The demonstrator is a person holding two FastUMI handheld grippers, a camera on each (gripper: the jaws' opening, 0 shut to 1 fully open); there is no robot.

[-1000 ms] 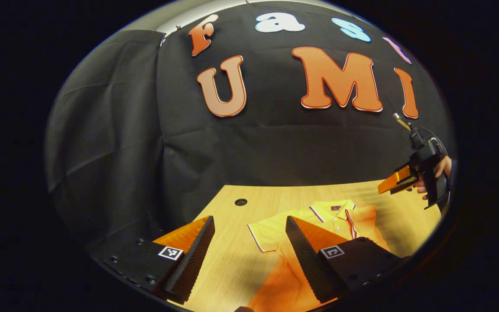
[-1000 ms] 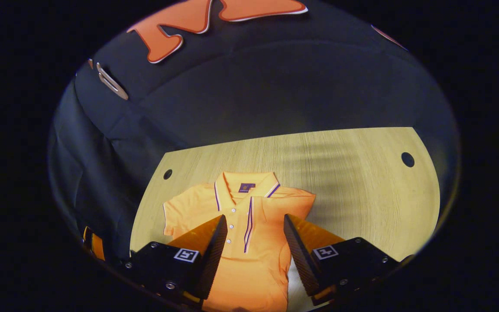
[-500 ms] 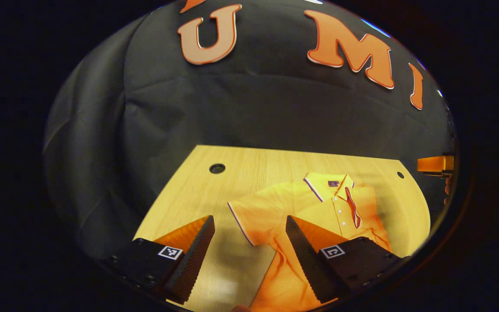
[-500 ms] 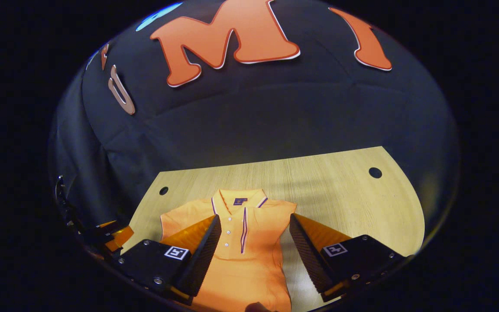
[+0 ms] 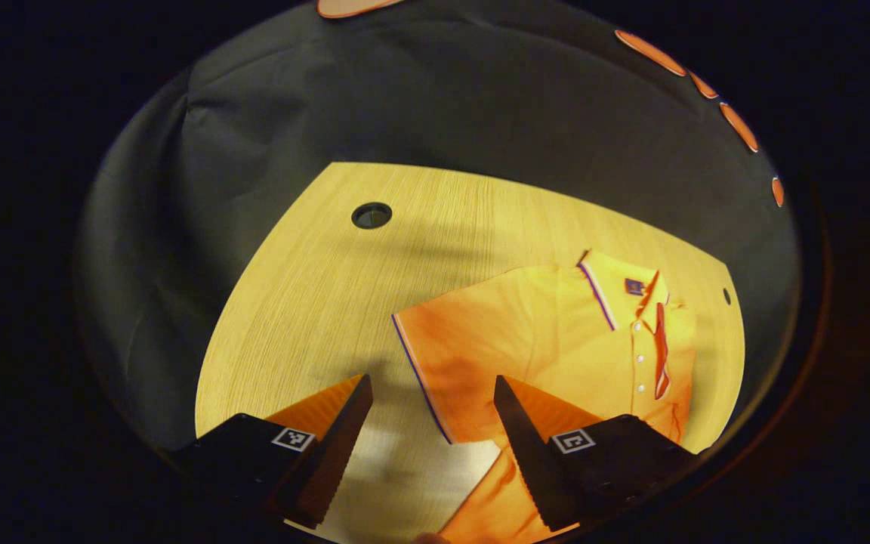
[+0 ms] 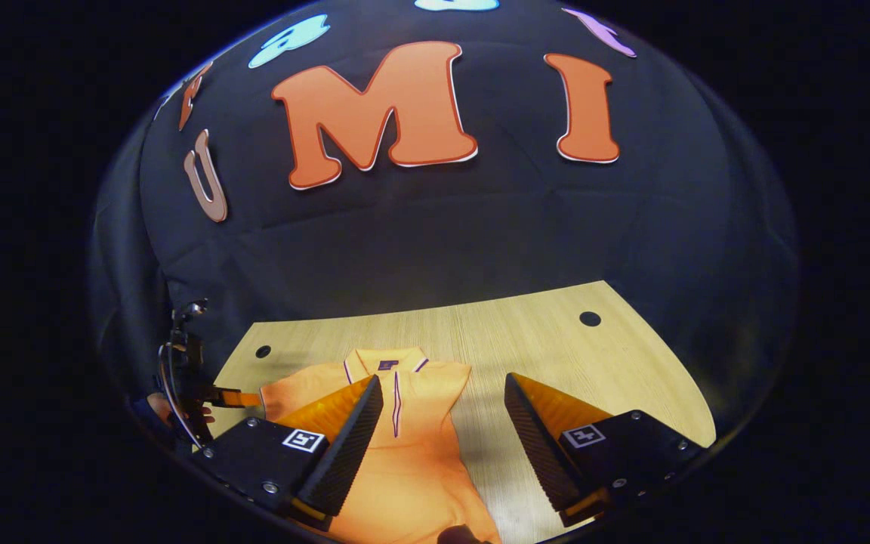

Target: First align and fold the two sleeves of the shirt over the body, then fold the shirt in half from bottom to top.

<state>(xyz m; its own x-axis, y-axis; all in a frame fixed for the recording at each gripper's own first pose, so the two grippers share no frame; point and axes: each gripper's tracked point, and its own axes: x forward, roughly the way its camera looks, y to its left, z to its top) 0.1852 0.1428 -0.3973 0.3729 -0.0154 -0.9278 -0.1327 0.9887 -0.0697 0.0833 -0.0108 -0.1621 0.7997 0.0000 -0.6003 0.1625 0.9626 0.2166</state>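
A wooden table runs back to the black cloth wall, with small round holes near its far corners. An orange shirt lies flat on the table, its collar toward the wall, buttons down the front. In the left gripper view its left sleeve is spread out flat beside the body, the striped cuff edge nearest the gripper.

The left gripper hangs above the table by that sleeve, its jaws spread wide with nothing between them. The right gripper hovers over the near right part of the shirt, jaws likewise spread and empty. In the right gripper view the left gripper appears far off at the left table edge, held by a hand.
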